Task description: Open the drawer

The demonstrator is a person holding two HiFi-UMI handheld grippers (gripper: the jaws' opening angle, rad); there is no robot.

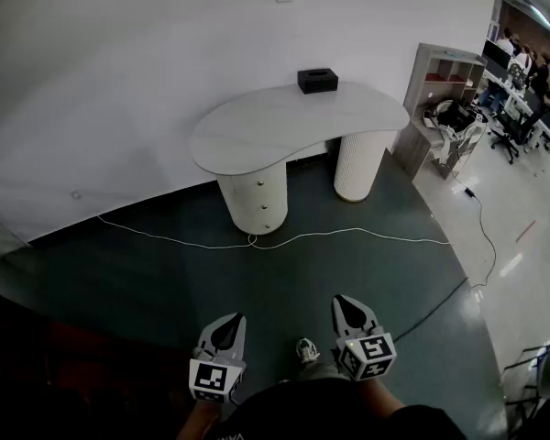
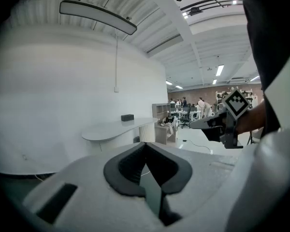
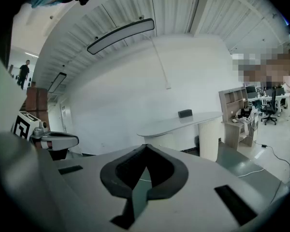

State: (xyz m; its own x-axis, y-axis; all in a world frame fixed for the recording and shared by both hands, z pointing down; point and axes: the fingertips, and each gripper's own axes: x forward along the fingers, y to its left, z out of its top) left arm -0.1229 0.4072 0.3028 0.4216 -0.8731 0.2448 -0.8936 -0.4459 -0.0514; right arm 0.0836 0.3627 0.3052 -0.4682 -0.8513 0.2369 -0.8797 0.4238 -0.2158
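Observation:
A white curved desk [image 1: 257, 131] stands against the wall on two round pedestals. The left pedestal [image 1: 255, 200] carries the drawers, with small knobs down its front. A black box [image 1: 317, 80] sits on the desk top. Both grippers are low in the head view, far short of the desk. My left gripper [image 1: 236, 318] and my right gripper [image 1: 341, 300] are shut with nothing between the jaws. In the left gripper view the jaws [image 2: 145, 145] meet, with the desk [image 2: 113, 128] far ahead. The right gripper view shows the same: shut jaws [image 3: 145, 148] and the distant desk [image 3: 179, 122].
A white cable [image 1: 284, 238] runs across the dark floor in front of the desk, and a black cable [image 1: 440, 305] lies to the right. A shelf unit [image 1: 440, 81] stands right of the desk. Office chairs and people are at the far right.

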